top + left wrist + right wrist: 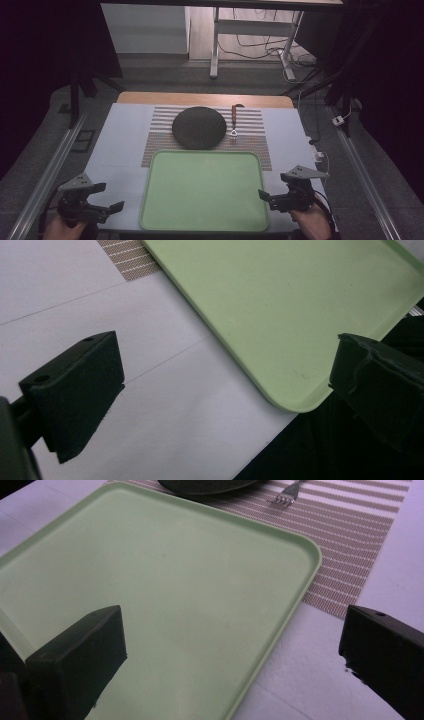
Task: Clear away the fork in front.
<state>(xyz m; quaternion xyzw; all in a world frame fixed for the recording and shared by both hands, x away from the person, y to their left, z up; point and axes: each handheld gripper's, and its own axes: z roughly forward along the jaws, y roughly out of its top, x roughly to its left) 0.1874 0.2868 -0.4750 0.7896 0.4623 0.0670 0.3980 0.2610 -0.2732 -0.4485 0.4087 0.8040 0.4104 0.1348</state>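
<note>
A pale green tray (pixel 150 200) lies empty at the near middle of the white table; its corner (pixel 295 400) and edge (pixel 280 630) appear in the gripper views. Behind it a dark round plate (pixel 199 127) rests on a striped placemat (pixel 250 135), with a fork (pixel 234 122) to its right, tines (pixel 283 500) toward me. My left gripper (pixel 111 197) (pixel 225 395) hovers open left of the tray's near corner. Held open over the tray's near right edge, my right gripper (pixel 270 192) (pixel 230 645) has nothing between its jaws.
The table's near edge (pixel 260 460) drops off just beside the left gripper. Metal rails (pixel 55 160) run along both sides of the table. A desk frame with cables (pixel 250 45) stands beyond the far edge. Bare white tabletop (pixel 120 145) lies left of the mat.
</note>
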